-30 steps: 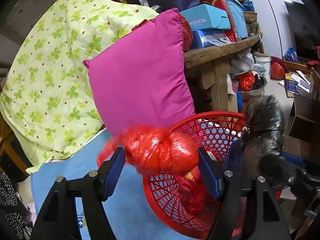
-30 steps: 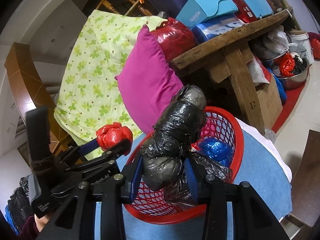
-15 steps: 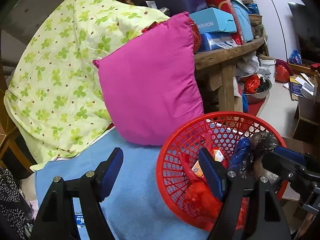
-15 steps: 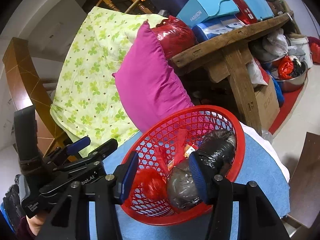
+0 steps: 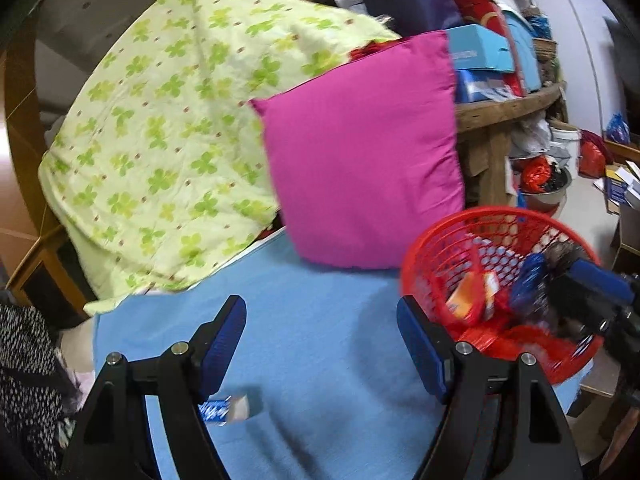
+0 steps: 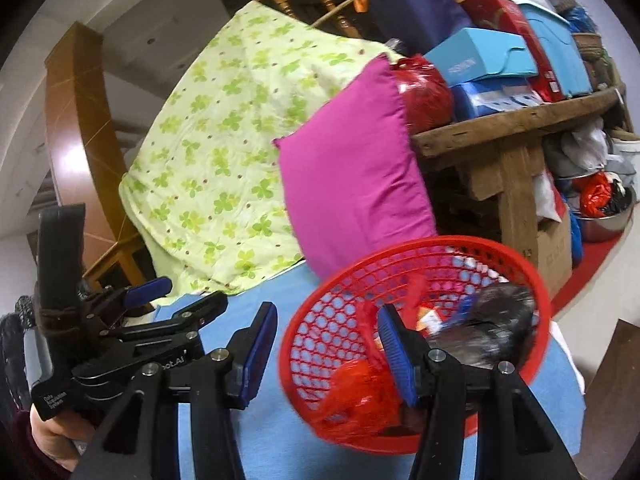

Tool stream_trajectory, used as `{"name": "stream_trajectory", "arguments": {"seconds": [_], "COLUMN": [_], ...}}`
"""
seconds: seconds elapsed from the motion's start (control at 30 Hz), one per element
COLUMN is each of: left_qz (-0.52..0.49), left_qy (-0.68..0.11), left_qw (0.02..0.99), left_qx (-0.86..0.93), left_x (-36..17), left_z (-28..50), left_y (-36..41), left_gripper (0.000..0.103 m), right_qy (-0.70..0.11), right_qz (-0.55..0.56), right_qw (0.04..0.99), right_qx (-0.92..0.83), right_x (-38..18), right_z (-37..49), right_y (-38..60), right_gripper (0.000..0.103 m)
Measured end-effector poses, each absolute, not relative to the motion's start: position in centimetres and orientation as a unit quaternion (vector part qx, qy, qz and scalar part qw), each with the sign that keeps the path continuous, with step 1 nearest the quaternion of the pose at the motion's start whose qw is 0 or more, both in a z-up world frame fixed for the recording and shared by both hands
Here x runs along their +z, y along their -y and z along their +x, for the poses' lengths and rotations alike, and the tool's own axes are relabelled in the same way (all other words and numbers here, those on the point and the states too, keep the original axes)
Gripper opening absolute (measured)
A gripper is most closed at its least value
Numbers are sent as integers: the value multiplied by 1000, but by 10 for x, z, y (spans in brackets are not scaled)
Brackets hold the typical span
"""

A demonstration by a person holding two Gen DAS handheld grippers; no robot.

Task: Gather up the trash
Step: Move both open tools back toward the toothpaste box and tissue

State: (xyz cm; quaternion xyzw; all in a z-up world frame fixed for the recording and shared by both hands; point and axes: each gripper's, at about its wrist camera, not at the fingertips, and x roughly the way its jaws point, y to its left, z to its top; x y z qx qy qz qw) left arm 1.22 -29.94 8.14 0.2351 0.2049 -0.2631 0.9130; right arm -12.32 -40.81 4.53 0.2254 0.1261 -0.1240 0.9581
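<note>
Both your tools are empty. The left tool [image 5: 320,344] stands wide over the blue cloth [image 5: 328,320], nothing between its pads. The right tool [image 6: 326,344] sits narrower, its gap bare, hovering at the 9 o'clock rim of the red basket [image 6: 520,260].

The collected trash lies in that basket: a red bag [image 6: 360,388] low at 7 o'clock, a black bag [image 6: 500,308] at 2 o'clock, and an orange wrapper [image 5: 464,300] between them. A small blue-and-white wrapper [image 5: 224,408] lies on the cloth at 7 o'clock in the left view, just beside the left finger.

It looks light, thin and crinkly, likely slippery; pinch it across its short width, pressing into the soft cloth.

The cloth gives underneath. A magenta pillow [image 5: 360,152] and green-leaf quilt [image 5: 180,128] crowd 12 o'clock; a cluttered wooden counter [image 6: 520,120] stands at 2 o'clock.
</note>
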Motion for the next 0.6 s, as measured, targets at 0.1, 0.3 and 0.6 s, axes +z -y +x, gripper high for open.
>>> {"name": "stream_trajectory", "arguments": {"seconds": [0.1,0.3,0.6], "left_qz": [225,191,109], "left_qy": [-222,-277,-361], "left_qw": [918,926,926], "left_qx": [-240,-170,-23], "left_x": [73,46,-6], "left_z": [26,60,116], "left_y": [273,189,58], "left_gripper": [78,78,78], "right_qy": [-130,-151,-213], "right_qz": [218,194,119], "right_qw": [961,966,970], "right_qx": [-112,-78,-13], "right_x": [47,43,27], "right_z": [-113,-86,-29], "right_y": [394,355,279], "right_gripper": [57,57,59]}}
